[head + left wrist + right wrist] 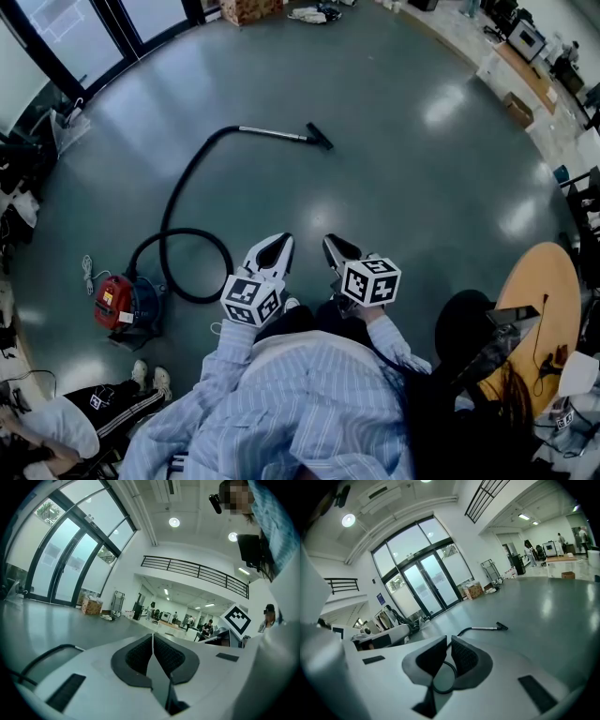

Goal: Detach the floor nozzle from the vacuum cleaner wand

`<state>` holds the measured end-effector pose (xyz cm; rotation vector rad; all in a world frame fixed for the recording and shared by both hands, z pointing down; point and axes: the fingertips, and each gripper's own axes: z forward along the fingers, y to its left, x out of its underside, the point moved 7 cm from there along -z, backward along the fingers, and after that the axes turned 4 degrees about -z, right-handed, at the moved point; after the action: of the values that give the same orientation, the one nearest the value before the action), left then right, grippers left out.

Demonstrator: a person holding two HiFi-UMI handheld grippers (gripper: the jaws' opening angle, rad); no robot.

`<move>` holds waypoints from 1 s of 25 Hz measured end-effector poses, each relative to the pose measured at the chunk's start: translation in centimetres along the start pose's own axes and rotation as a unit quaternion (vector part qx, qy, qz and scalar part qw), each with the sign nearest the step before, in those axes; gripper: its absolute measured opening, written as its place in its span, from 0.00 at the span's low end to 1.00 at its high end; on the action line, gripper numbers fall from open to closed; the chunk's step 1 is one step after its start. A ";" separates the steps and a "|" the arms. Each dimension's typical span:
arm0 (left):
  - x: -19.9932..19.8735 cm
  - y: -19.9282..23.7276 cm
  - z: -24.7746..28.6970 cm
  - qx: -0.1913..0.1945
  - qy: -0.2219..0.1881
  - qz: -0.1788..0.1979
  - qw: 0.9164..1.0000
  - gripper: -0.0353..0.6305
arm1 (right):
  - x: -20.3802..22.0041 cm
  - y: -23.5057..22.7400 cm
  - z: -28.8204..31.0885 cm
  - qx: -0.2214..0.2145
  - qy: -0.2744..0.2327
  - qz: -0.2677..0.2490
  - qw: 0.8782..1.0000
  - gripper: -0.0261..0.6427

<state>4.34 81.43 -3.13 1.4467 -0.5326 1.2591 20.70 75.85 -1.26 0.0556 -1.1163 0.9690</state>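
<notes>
Left gripper (pixel 273 250): jaws closed pad to pad, nothing held; carried close to the body, roughly level.
Right gripper (pixel 338 249): jaws drawn together, empty; tipped down toward the floor (pixel 422 187).
Floor nozzle (pixel 320 137): black, lying on the floor at the far side, well apart from both grippers; not yet detached.
Wand (pixel 272 133): metal tube, laid flat, running left from the nozzle.
Hose (pixel 178 199): black, curved from the wand back to the near left.
Canister (pixel 119 302): red and blue, near left.
Step in hand: approach, as judged; nothing reached yet.
Method: jaws to be opened before arrival; wand to be clamped just behind the joint, nozzle neck taken by the other gripper and drawn straight along the wand's line, not levered.
Caution: catch or plain friction fit cannot be told from here; to be checked close up.
</notes>
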 end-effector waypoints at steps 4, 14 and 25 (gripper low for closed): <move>0.1 1.6 -1.4 0.001 0.004 0.002 1.000 0.07 | 0.7 1.1 1.2 0.000 0.001 0.010 1.000 0.09; 1.9 5.1 -2.2 -0.006 0.000 -0.039 0.999 0.07 | 1.5 0.7 1.9 0.034 -0.002 0.014 0.999 0.09; 1.2 8.7 2.4 -0.028 0.014 -0.069 0.997 0.07 | -0.8 -3.4 7.3 0.021 0.033 0.039 0.998 0.09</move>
<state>-1.69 76.99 1.99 1.3940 -0.4379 1.1437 17.57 69.76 3.05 0.0148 -1.0439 1.0562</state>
